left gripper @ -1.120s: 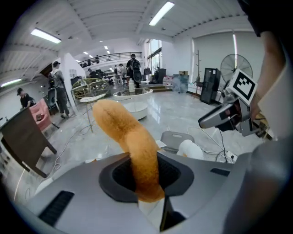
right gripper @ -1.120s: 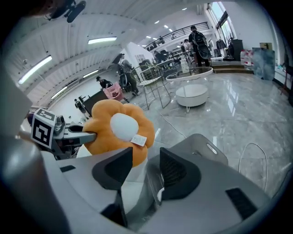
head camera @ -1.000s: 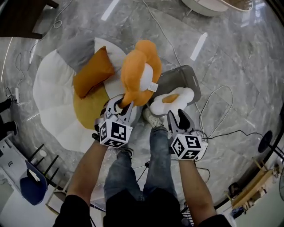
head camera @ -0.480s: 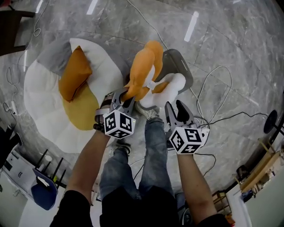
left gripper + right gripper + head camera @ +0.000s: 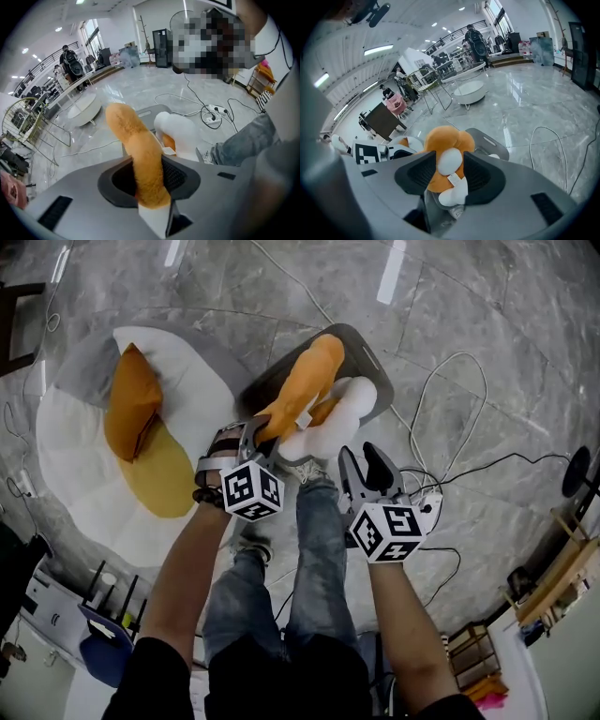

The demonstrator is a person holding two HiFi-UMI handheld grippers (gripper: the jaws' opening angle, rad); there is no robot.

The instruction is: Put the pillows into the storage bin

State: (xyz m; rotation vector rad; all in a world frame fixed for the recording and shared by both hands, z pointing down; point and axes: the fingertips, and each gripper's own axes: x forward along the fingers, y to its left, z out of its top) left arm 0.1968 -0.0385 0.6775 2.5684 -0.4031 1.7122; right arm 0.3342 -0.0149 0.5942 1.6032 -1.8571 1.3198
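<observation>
Marble floor, orange pillow over storage bin, pinched by left hand-held gripper, jaws just opening, right hand-held gripper spread

Head view is looking steeply down from above at the floor, taking in the whole scene from well off. Left gripper view is sitting right up against the orange pillow, facing out across the storage bin. Right gripper view is looking at both from slightly further back, so all three views are sharing pillow and bin.
</observation>
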